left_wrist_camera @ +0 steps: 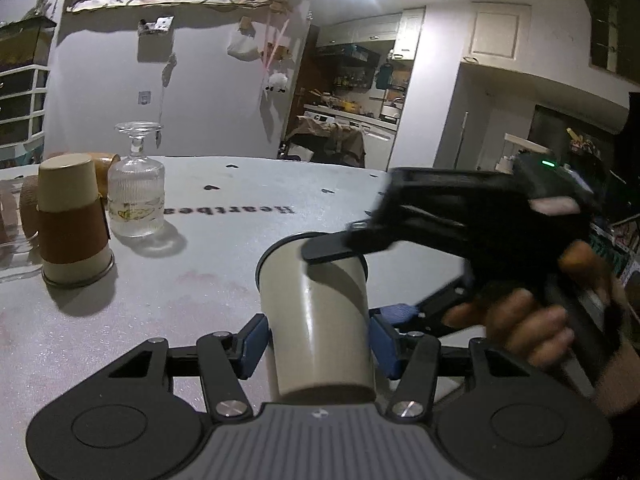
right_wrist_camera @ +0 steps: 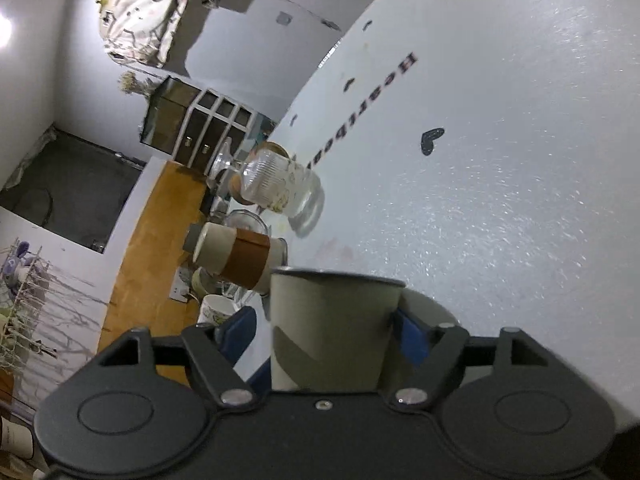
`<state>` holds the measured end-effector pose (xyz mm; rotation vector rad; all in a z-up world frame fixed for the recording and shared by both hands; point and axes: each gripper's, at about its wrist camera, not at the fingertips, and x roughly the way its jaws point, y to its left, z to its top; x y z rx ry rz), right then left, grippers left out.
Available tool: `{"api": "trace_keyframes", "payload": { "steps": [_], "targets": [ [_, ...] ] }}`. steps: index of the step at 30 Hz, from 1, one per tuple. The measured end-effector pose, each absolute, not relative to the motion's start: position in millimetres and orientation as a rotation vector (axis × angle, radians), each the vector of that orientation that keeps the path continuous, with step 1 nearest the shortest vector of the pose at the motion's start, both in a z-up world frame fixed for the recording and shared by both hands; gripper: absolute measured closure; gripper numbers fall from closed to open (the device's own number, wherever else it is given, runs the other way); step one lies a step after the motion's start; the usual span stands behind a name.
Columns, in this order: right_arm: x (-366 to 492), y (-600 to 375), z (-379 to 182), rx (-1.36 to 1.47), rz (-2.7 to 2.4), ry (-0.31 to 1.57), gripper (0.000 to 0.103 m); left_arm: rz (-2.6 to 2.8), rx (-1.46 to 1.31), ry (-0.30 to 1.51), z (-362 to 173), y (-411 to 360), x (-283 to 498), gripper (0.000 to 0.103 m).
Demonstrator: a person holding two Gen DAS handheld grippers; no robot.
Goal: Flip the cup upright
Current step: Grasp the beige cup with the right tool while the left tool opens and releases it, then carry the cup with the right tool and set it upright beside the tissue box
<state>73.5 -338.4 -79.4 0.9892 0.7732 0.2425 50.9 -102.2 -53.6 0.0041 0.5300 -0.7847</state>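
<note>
A plain beige cup (left_wrist_camera: 320, 320) stands mouth-down on the grey table (left_wrist_camera: 200, 280), its dark rim on the surface. My left gripper (left_wrist_camera: 320, 340) has its blue pads on both sides of the cup's body, near its base end. My right gripper (left_wrist_camera: 352, 272) comes in from the right, rolled sideways, with one black finger (left_wrist_camera: 332, 246) across the cup near its rim. In the right wrist view the cup (right_wrist_camera: 332, 328) sits between my right gripper's (right_wrist_camera: 326, 330) blue pads. The left pad stands a little off the cup wall.
A second beige cup with a brown sleeve (left_wrist_camera: 72, 220) stands upside down at the left, also in the right wrist view (right_wrist_camera: 240, 258). A ribbed glass bottle (left_wrist_camera: 136, 196) stands beside it. More glassware and a mug (right_wrist_camera: 214, 310) lie beyond. The table edge runs along the far side.
</note>
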Motion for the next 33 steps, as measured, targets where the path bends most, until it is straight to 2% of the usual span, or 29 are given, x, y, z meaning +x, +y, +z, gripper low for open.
{"api": "trace_keyframes", "payload": {
  "steps": [4,9,13,24,28,33],
  "targets": [
    [90.6,-336.7,-85.8,1.011,0.223,0.842,0.022,-0.792,0.027,0.509,-55.9,-102.5,43.0,0.047],
    [95.9,-336.3,-80.9,0.978,0.230,0.882,0.025,-0.802,0.017,0.507,-55.7,-100.3,43.1,0.046],
    [89.7,-334.2,-68.5,0.879,0.257,0.847,0.025,-0.814,0.010,0.494,-55.3,-100.6,42.9,0.036],
    [63.2,-353.3,-9.0,0.390,0.091,0.586,0.025,-0.753,-0.005,0.446,-52.4,-98.1,41.7,0.030],
    [75.1,-375.5,-0.9,0.220,-0.105,0.450,0.025,-0.741,-0.001,0.444,-52.6,-97.6,42.2,0.029],
    [104.0,-415.4,-1.9,0.087,-0.326,0.380,0.025,-0.732,-0.002,0.447,-55.1,-98.4,43.1,0.029]
  ]
}}
